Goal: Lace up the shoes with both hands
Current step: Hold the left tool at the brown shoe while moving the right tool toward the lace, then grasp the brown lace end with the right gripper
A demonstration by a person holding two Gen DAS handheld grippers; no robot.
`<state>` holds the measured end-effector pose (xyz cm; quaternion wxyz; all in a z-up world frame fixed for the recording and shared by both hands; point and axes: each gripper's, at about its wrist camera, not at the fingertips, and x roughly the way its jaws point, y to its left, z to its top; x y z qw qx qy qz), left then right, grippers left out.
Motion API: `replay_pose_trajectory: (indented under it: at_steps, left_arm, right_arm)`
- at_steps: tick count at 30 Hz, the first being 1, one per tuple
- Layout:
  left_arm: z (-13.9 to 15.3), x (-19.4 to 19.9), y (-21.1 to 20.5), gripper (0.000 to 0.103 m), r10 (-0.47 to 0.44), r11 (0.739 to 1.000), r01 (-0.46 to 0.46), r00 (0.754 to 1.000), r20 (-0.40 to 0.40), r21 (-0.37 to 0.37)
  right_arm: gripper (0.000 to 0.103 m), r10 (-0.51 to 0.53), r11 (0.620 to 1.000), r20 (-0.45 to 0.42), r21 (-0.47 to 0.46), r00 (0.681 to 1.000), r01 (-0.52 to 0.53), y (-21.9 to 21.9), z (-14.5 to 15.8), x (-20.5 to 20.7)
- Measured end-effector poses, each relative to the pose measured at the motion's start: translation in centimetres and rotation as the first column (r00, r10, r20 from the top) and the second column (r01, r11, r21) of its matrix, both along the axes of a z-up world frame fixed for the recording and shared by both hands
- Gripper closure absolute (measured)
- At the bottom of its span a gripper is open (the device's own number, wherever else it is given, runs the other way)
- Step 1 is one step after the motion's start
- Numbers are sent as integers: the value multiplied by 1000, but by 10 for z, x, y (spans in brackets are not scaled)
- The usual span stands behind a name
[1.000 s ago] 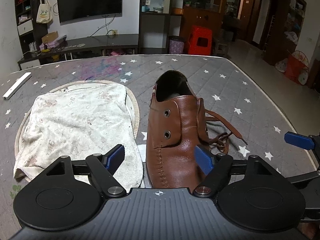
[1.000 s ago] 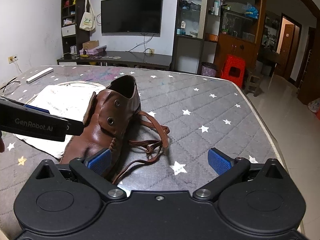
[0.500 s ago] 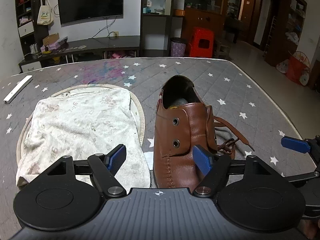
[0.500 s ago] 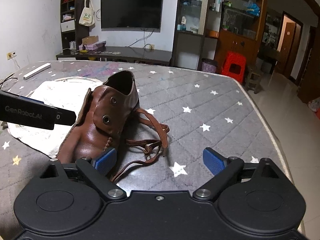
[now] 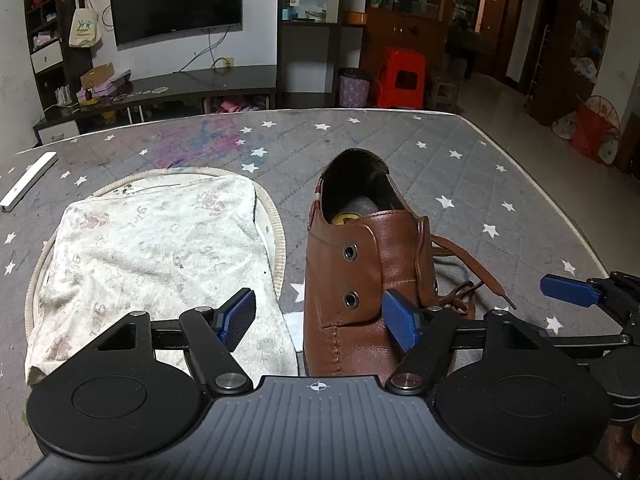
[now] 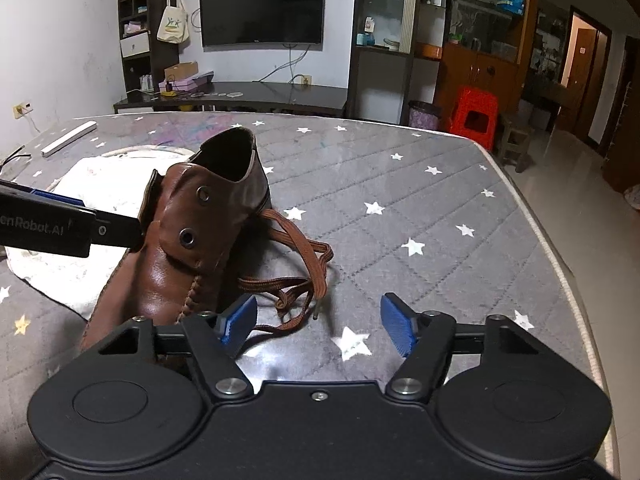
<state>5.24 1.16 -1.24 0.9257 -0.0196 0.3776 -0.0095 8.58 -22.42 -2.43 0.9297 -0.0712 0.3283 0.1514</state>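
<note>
Centrally in the left wrist view, the brown shoe (image 5: 352,280) stands on the starred mattress (image 5: 460,168), lace (image 6: 296,276) loose beside it. Left gripper (image 5: 320,314) is spread wide around the shoe; right gripper (image 6: 318,324) gapes wide, gripping nothing.

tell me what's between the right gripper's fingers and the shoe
In the right wrist view, the loose brown shoelace lies piled on the star-print mattress, between the open right gripper and the brown leather shoe.
</note>
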Motion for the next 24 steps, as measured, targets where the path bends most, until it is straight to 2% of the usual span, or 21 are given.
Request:
replay_pose_trajectory:
  at_steps: [14,19,24]
  left_arm:
    - [0,9,0,37,-30,1000,30,1000,-7,-7]
    - [-1,9,1,37,-34,999,34,999,-9,-12]
    - [-1,8,0,37,-38,999,38,999,-10,-12]
  right_arm:
    - [47,9,1000,-46,5,999,-9,11,-13,26]
    - [63,11,1000,-72,21,997,-10,10,-18,31]
    - [71,9,1000,-80,29,997,-6,10,-22,36]
